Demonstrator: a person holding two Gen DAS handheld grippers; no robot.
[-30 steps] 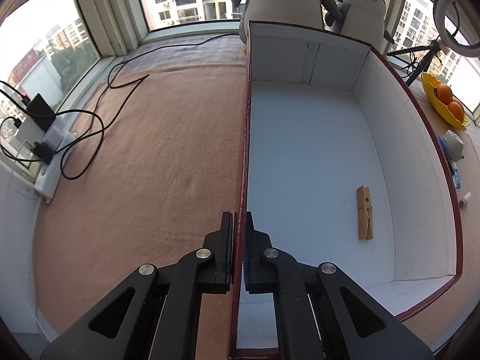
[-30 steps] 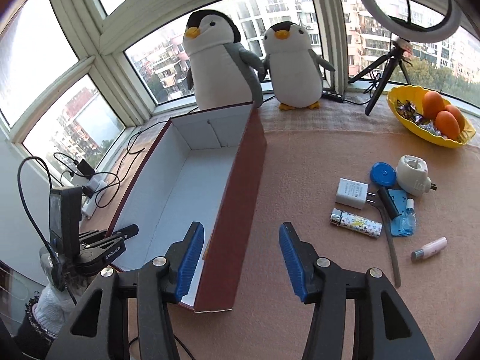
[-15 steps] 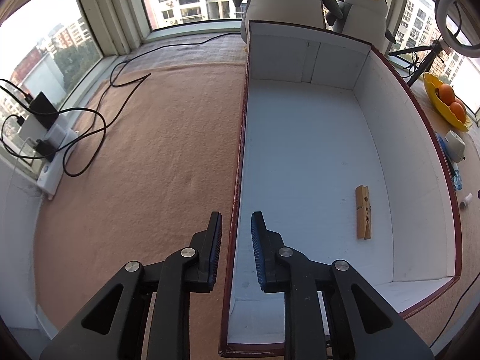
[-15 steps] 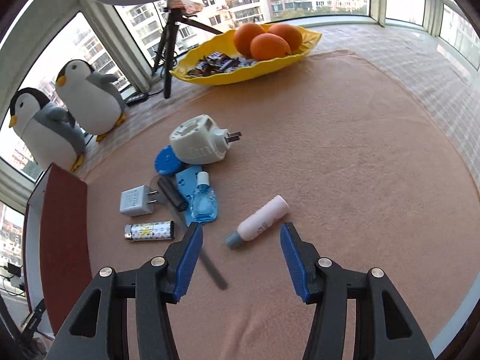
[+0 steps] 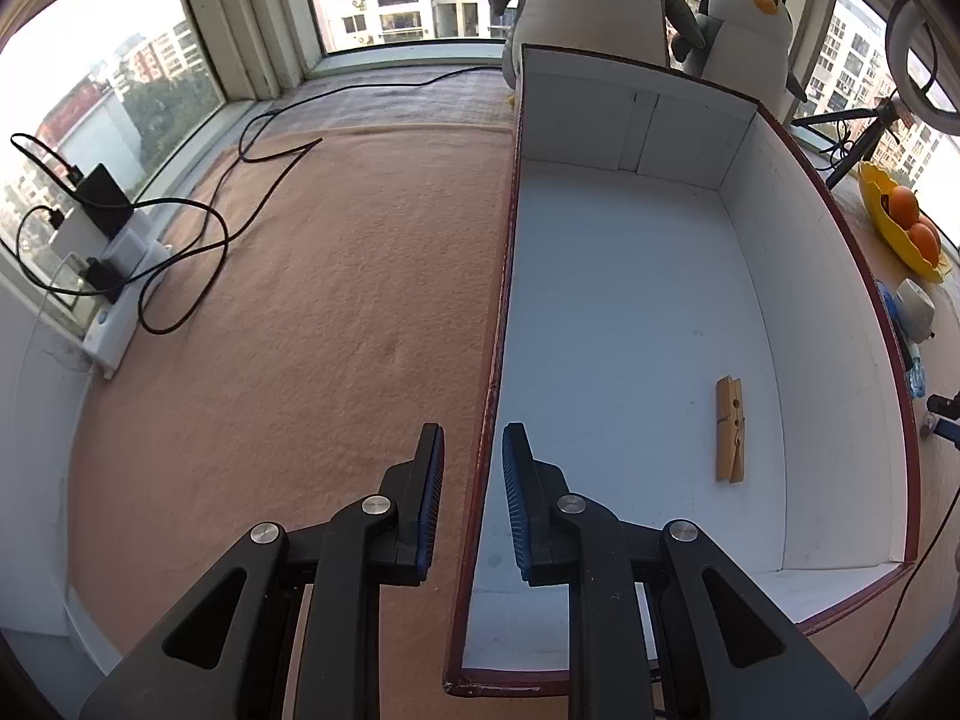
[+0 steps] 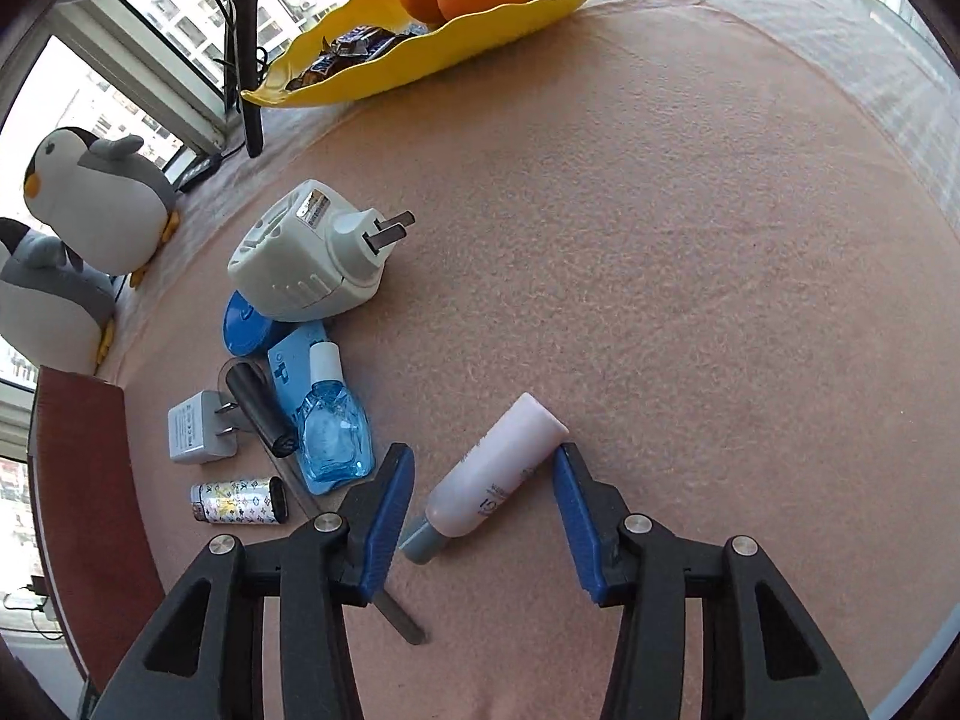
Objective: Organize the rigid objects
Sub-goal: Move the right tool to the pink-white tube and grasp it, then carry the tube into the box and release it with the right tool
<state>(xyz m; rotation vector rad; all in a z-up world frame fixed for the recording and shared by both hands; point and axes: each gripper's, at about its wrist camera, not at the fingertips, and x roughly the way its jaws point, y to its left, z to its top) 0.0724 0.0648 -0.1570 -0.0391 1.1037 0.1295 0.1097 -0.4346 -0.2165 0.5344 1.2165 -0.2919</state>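
Note:
A white-lined box (image 5: 630, 300) with dark red outsides lies open on the tan cloth, and a wooden clothespin (image 5: 729, 429) rests on its floor. My left gripper (image 5: 473, 432) is open and straddles the box's left wall (image 5: 498, 330) without touching it. In the right wrist view, a pink tube (image 6: 498, 468) with a grey cap lies flat between the fingers of my right gripper (image 6: 483, 456). Its jaws are closing. The right pad is near the tube's crimped end, and the left pad is clear of it.
Left of the tube lie a blue bottle (image 6: 330, 438), a white plug-in device (image 6: 300, 258), a charger (image 6: 195, 429), a patterned lighter (image 6: 237, 501), a black cylinder (image 6: 261, 408) and a flat strip (image 6: 396, 612). A yellow fruit dish (image 6: 420, 54) and plush penguins (image 6: 102, 198) stand behind. Cables and a power strip (image 5: 108, 276) sit far left.
My left gripper let go of the box wall and its jaws parted. My right gripper swung away from the box, came down over the pink tube, and its jaws narrowed.

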